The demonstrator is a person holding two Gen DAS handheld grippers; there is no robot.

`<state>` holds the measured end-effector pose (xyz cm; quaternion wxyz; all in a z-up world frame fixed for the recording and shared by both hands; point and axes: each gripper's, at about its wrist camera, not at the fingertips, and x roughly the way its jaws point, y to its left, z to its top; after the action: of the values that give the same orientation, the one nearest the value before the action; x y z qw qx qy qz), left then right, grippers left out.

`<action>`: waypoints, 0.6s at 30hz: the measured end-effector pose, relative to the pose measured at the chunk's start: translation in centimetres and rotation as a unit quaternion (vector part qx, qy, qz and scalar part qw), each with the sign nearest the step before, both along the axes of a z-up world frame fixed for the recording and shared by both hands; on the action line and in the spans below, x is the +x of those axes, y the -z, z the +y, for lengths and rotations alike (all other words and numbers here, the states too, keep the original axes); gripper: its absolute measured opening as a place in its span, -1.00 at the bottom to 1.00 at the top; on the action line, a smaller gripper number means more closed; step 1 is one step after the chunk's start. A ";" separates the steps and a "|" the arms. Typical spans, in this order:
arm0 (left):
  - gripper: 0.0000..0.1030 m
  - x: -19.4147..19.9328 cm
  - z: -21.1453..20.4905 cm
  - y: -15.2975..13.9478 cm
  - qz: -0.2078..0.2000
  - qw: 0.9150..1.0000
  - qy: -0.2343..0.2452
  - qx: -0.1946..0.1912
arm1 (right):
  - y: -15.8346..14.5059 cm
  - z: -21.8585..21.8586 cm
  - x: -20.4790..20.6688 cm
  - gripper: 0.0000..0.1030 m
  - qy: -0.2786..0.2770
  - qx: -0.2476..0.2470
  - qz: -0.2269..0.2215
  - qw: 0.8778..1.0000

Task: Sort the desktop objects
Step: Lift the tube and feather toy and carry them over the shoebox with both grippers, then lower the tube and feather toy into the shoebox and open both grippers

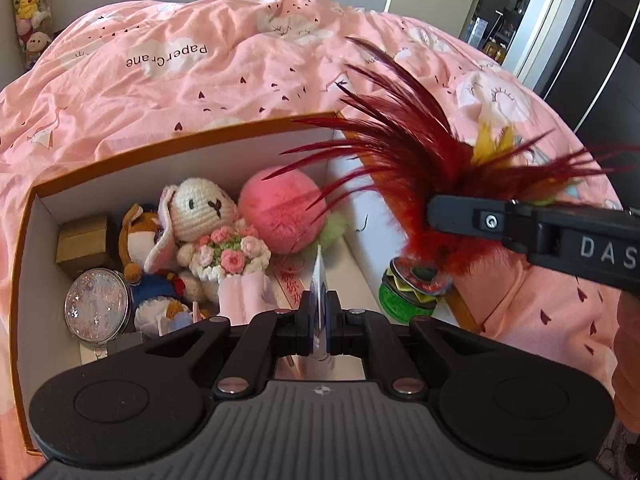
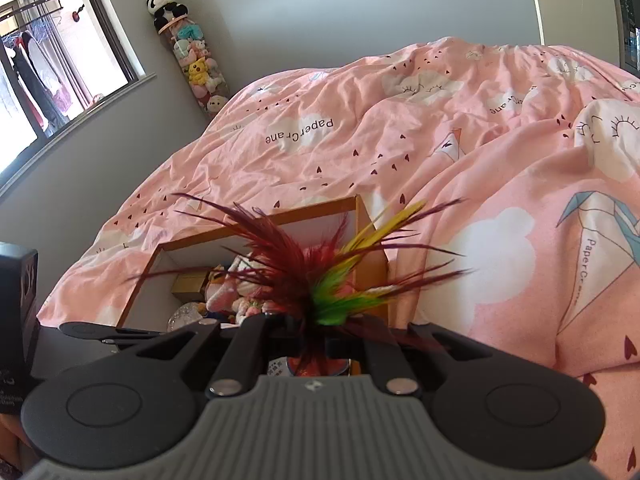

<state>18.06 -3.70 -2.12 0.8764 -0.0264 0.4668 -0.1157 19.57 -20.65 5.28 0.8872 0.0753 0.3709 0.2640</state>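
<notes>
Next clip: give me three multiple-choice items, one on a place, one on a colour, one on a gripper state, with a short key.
1. The crochet bunny lies:
A. in the orange-edged box
B. on the duvet
C. on the windowsill

2. The fluffy ball beside the bunny is:
A. blue
B. pink
C. black

3. The right gripper is:
A. open and empty
B. shut on a plush panda
C. shut on the feather shuttlecock

Key: 1 A, it sits between the box's white walls; 2 B, pink fur; 3 C, red feathers fan out from its closed fingers.
</notes>
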 end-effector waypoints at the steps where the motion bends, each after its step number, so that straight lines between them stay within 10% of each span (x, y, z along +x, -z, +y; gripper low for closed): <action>1: -0.90 -0.1 0.1 0.1 0.003 1.000 0.002 -0.003 | 0.1 0.2 0.2 -0.83 -0.003 -0.002 -0.001 1.000; 18: -0.64 -3.8 4.5 -3.9 -0.063 0.996 -0.060 -0.037 | 2.7 5.1 4.2 -0.82 -0.049 -0.060 -0.012 0.997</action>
<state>14.28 0.79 1.77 0.9076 -0.0794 0.4041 -0.0816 23.77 -15.55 2.61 0.8803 0.0004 0.3789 0.2855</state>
